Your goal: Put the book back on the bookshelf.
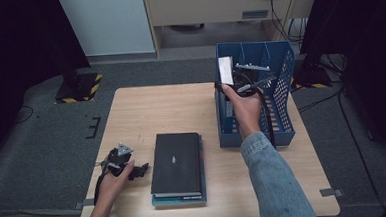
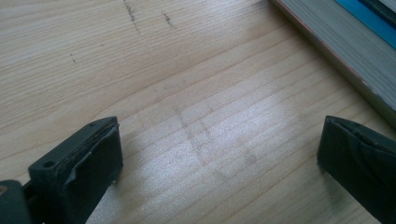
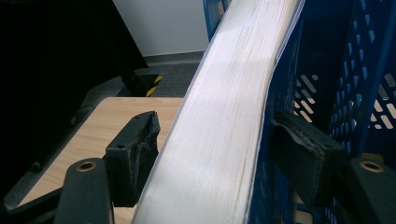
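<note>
Right gripper (image 3: 212, 154) jaws apart, straddling a book (image 3: 233, 93) in the blue basket (image 1: 282, 129); book's covers hidden. Left gripper (image 2: 219, 158) jaws wide apart over bare table (image 2: 140, 70).

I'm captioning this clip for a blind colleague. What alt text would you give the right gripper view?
A thick book, pale page edges facing the camera, stands between the right gripper's two black jaws, with a visible gap at the right jaw. The book sits against the wall of a blue perforated basket, with a corner of the wooden table at the left.
</note>
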`<state>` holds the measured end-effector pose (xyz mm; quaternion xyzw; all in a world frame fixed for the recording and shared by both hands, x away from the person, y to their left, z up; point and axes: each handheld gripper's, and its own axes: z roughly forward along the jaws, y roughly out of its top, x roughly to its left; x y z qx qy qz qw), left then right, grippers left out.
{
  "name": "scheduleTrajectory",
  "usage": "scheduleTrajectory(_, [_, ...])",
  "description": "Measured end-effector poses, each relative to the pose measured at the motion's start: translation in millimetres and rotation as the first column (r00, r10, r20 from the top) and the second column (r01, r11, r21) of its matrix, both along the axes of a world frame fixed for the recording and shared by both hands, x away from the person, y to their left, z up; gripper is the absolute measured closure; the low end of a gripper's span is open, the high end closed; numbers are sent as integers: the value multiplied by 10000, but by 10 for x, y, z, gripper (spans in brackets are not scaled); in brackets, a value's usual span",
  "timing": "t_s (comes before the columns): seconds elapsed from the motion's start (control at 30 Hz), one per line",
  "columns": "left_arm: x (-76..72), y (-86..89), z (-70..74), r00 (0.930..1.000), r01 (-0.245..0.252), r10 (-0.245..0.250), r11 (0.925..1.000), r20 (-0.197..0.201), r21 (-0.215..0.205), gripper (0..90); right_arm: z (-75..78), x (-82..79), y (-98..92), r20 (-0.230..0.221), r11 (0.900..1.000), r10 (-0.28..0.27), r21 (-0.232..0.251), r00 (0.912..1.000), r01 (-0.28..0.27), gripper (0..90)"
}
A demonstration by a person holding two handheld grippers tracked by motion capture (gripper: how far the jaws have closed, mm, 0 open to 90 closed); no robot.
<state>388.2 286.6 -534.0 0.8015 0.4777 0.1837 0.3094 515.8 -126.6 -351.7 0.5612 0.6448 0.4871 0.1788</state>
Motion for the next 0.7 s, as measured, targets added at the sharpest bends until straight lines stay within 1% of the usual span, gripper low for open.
scheduleTrajectory(0.07, [0, 0, 0, 10000, -1, 1, 10000, 1, -3, 0, -3, -1, -11, -28, 10000, 36, 55, 10000, -35, 307])
scheduleTrajectory(0.2, [0, -1, 0, 10000, 7, -7, 10000, 2, -1, 0, -12, 0, -11, -13, 9999, 143, 80, 9999, -143, 245])
scheduleTrajectory(0.33, [0, -2, -1, 10000, 12, -12, 10000, 5, -1, 0, -36, -2, -10, 112, 9999, 170, -7, 9998, -170, 182])
scheduleTrajectory(0.37, [0, -3, 0, 10000, 11, -11, 10000, 6, -1, 0, -40, -2, -12, 83, 9998, 206, 4, 9998, -206, 164])
scheduleTrajectory(0.43, [0, -3, 0, 10000, 15, -15, 10000, 4, 0, 0, -41, -8, -7, 32, 9994, 312, -135, 9995, -311, 141])
scheduleTrajectory(0.5, [1, -4, 0, 10000, 21, -21, 10000, 4, -3, 0, -34, -16, -7, 83, 9992, 374, -175, 9993, -373, 130])
scheduleTrajectory(0.6, [1, -4, 0, 10000, 23, -23, 10000, 2, -1, 0, -16, -31, -11, 244, 9992, 329, -238, 9992, -323, 108])
scheduleTrajectory(0.7, [1, -2, 2, 10000, 51, -51, 10000, -16, 34, 0, -1, -50, -14, 250, 9990, 388, -251, 9989, -382, 91])
